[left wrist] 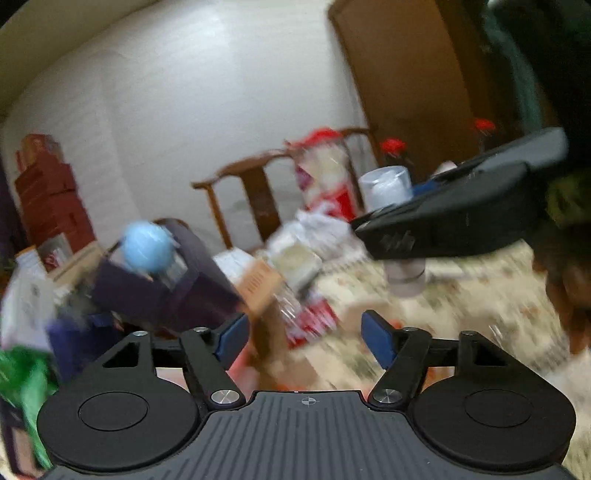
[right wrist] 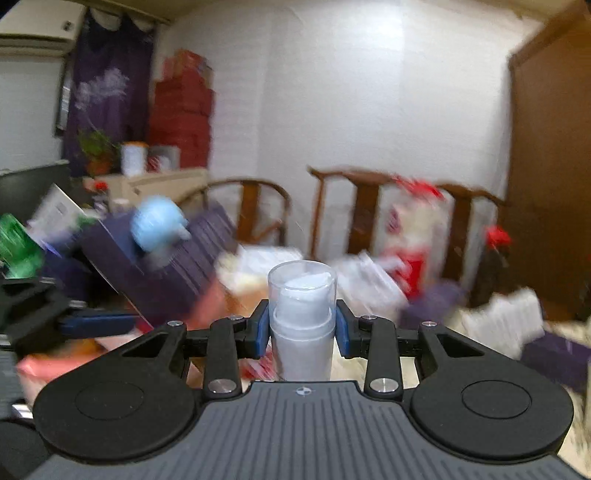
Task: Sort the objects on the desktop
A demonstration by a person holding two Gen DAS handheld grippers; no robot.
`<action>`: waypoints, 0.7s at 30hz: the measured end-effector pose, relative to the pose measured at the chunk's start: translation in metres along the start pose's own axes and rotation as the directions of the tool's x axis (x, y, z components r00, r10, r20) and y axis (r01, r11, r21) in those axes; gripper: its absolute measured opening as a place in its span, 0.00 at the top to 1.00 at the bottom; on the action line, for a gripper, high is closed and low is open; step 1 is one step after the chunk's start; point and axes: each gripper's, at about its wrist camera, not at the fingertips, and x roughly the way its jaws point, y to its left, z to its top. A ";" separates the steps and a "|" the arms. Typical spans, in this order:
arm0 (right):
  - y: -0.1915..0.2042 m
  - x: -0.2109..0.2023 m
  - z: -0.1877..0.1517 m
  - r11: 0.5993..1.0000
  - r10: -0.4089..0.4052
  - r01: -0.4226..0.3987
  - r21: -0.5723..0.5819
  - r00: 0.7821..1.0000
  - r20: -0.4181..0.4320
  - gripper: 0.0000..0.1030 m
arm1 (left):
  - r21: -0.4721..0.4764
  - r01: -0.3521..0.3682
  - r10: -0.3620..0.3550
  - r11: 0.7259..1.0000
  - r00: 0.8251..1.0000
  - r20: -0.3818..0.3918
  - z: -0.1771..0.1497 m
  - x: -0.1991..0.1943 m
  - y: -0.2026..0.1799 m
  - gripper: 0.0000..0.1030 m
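Right gripper (right wrist: 302, 328) clamps pump bottle (right wrist: 302, 314) upright; left gripper (left wrist: 304, 338) wide open, empty. Risk: bottle slips, hits clutter at 12 o'clock.

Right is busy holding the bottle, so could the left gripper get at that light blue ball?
Probably yes: the left gripper is open and empty, and the light blue ball sits exposed atop the purple box, ahead to its left.

Room furniture behind the clutter

Ahead of the tool, wooden chairs (right wrist: 364, 210) stand against a white wall (right wrist: 332, 92); a brown door (right wrist: 550, 177) lies to the right, stacked red boxes (right wrist: 183, 110) and a purple hanging cloth (right wrist: 107, 85) to the left, an air conditioner (right wrist: 37, 35) above.
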 end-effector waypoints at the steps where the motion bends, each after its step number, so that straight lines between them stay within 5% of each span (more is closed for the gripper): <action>1: -0.009 0.001 -0.010 1.000 -0.012 0.012 0.010 1.000 -0.021 0.62 | 0.002 0.018 -0.018 1.000 1.000 -0.002 -0.008 -0.002 -0.007 0.20; 4: -0.033 0.002 -0.050 0.996 -0.078 0.081 0.025 0.993 -0.085 0.62 | -0.026 0.078 -0.078 0.997 0.997 -0.022 -0.030 -0.010 -0.025 0.14; 8: -0.053 -0.008 -0.089 0.990 -0.124 0.131 0.059 0.986 -0.107 0.60 | -0.033 0.058 -0.059 0.998 0.998 -0.020 -0.046 -0.025 -0.050 0.09; 21: -0.069 -0.012 -0.107 0.987 -0.096 0.108 0.117 0.990 -0.102 0.60 | 0.000 0.042 -0.042 0.999 0.999 0.004 -0.055 -0.055 -0.108 0.02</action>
